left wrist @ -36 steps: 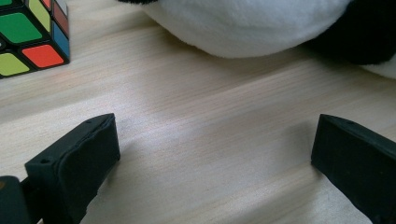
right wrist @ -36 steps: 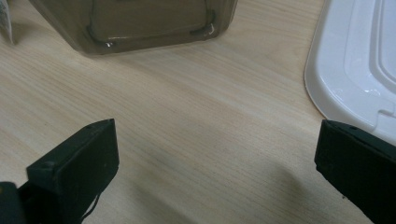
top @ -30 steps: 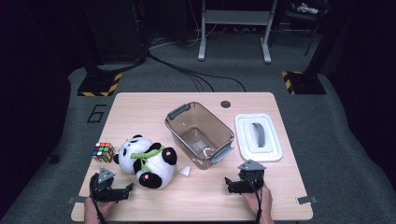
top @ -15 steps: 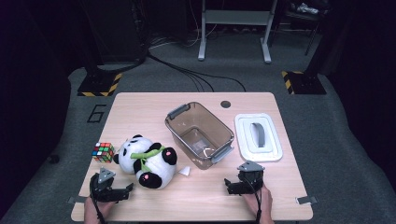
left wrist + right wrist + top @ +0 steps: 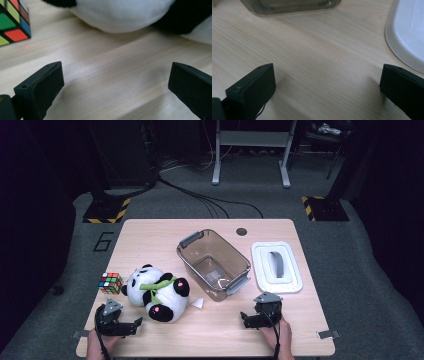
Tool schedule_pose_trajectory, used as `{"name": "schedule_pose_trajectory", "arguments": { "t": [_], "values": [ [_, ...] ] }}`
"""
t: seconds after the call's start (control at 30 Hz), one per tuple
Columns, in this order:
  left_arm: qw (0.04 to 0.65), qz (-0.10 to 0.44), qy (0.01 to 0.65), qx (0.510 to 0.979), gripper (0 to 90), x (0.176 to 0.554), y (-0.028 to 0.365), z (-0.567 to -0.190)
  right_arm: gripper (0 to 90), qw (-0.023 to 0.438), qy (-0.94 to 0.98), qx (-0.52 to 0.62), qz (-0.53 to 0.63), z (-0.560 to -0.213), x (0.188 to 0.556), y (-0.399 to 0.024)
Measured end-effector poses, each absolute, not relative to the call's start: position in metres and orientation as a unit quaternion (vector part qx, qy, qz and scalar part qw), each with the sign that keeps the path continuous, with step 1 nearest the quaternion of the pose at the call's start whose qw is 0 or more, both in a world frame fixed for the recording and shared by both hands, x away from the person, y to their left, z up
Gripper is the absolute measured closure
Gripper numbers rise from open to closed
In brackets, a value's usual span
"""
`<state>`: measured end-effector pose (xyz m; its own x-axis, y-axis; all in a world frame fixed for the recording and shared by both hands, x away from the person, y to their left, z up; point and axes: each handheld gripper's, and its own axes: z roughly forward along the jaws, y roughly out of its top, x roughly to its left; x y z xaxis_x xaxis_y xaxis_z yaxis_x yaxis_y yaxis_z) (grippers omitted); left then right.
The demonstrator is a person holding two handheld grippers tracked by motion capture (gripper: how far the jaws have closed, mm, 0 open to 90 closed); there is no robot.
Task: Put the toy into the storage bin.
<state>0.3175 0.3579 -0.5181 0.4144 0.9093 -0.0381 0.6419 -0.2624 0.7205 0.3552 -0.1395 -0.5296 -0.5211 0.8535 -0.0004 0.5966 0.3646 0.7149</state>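
Plush fills the near-left part of the pale wooden table (image 5: pixel 150 245): a black-and-white stuffed panda with a green scarf (image 5: pixel 156 292) lies on its back there, just ahead of the left gripper (image 5: pixel 131 326) and not touched by it. In the left gripper view that gripper's two black jaws stand wide apart with only bare wood between them, and the panda's white belly and a black limb rise a little way beyond their tips (the gap is small, but wood shows across it). A multicoloured puzzle cube (image 5: pixel 110 282) sits just to the left of the panda, near the table's left edge, close to the toy's head. To the panda's right, a small white scrap (image 5: pixel 198 303) lies on the wood, and past it stands a translucent brown plastic bin with grey handles (image 5: pixel 213 264), set at an angle near the table's middle. A white rectangular lid with a raised grey grip (image 5: pixel 277 267) lies flat beside the bin on the right. The right gripper (image 5: pixel 246 319) rests low at the near edge, in front of the bin and lid, its jaws likewise spread wide and holding nothing.
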Motion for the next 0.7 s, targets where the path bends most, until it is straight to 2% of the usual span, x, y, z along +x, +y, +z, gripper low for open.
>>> {"name": "schedule_pose_trajectory", "arguments": {
  "t": [0.33,0.7],
  "values": [
    [0.379,0.188,0.497,0.758,0.9,0.308,0.359,-0.480,0.0,0.190,0.803,0.452,0.338,-0.530,0.355,-0.139],
    [0.389,0.188,0.473,0.768,1.0,0.318,0.351,-0.444,0.0,0.190,0.804,0.452,0.338,-0.530,0.355,-0.140]
  ]
}}
